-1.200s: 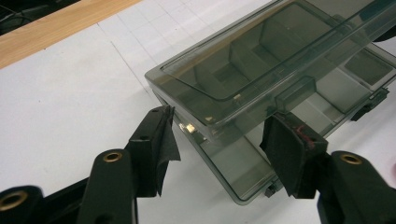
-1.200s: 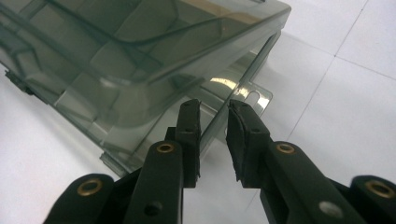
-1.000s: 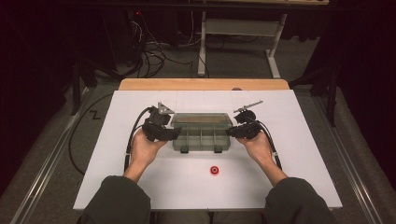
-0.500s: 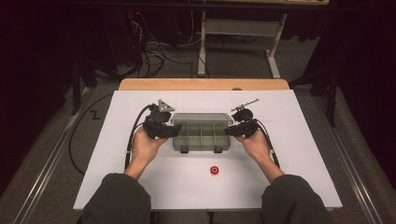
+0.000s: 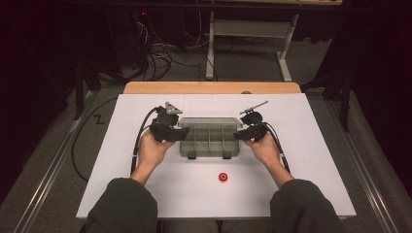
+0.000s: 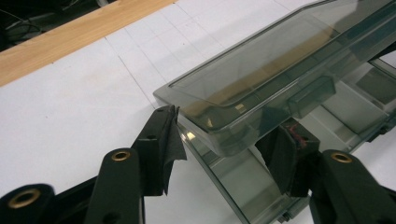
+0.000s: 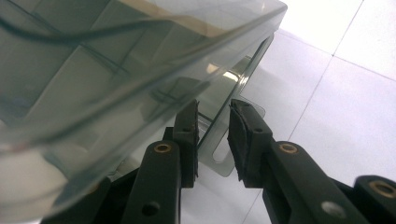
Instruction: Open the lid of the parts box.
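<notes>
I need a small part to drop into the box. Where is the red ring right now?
In the high view the red ring lies on the white table, just in front of the compartment box, between the person's forearms.

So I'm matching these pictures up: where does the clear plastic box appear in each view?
High view: clear plastic box at table centre, between both grippers.
Left gripper view: its raised lid upper right, above the jaws.
Right gripper view: it covers the upper left.
Shared landmark: the white tabletop.
</notes>
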`<state>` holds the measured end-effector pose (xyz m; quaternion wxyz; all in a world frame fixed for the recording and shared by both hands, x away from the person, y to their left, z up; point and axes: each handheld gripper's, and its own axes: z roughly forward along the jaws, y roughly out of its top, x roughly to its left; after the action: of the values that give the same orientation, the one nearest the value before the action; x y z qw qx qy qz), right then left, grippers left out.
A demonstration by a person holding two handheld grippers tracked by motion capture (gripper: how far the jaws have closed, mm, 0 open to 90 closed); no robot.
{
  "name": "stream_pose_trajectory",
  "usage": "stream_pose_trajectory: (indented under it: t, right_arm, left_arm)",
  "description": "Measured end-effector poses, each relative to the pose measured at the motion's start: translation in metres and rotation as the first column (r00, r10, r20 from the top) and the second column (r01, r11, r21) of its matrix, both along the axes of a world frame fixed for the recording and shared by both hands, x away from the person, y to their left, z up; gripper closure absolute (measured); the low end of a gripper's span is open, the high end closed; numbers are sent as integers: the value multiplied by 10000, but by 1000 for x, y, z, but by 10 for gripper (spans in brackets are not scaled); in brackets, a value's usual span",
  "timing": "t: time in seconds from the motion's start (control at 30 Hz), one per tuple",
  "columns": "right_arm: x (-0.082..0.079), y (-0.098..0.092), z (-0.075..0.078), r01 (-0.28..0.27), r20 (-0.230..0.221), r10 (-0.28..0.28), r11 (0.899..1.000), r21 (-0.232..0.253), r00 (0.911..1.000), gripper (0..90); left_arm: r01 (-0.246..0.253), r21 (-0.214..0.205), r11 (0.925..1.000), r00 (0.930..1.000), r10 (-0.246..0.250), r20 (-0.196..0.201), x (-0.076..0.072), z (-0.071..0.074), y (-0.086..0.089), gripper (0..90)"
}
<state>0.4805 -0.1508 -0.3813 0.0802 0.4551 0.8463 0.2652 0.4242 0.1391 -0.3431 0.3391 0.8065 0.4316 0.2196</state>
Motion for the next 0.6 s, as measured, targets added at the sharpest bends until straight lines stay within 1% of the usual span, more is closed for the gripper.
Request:
stream_pose_trajectory:
  t: [0.07,0.17,0.23,0.3,0.37,0.43,0.53,0.6]
  right_arm:
    - [0,0,0,69,-58,-69,10000,31,10000,751]
    - [0,0,0,4,43,-4,10000,-20,10000,751]
    - [-1,0,0,61,-20,-61,10000,1,10000,752]
    - [-1,0,0,26,52,-26,10000,2,10000,752]
    - [-2,0,-1,12,106,-12,10000,-15,9999,753]
    - [-1,0,-1,-17,70,17,10000,12,10000,753]
    - [-1,-1,-1,-28,89,27,10000,75,10000,753]
    - [-2,-1,-1,-36,134,36,10000,34,9999,754]
  left_arm:
    - [-42,-26,10000,10000,42,-13,3,1,0,480]
    - [-126,-81,9999,9999,126,-39,9,3,0,487]
    - [-144,-111,9998,9999,143,-81,12,4,0,492]
    - [-166,-159,9997,9999,166,-40,15,5,-1,497]
    - [-171,-180,9997,9998,169,-87,18,5,-1,502]
    - [-135,-202,9997,9998,133,-140,21,3,-1,506]
    - [-102,-134,9999,9998,99,-189,23,2,-3,535]
    - [-122,-183,9998,9998,119,-166,24,2,-2,534]
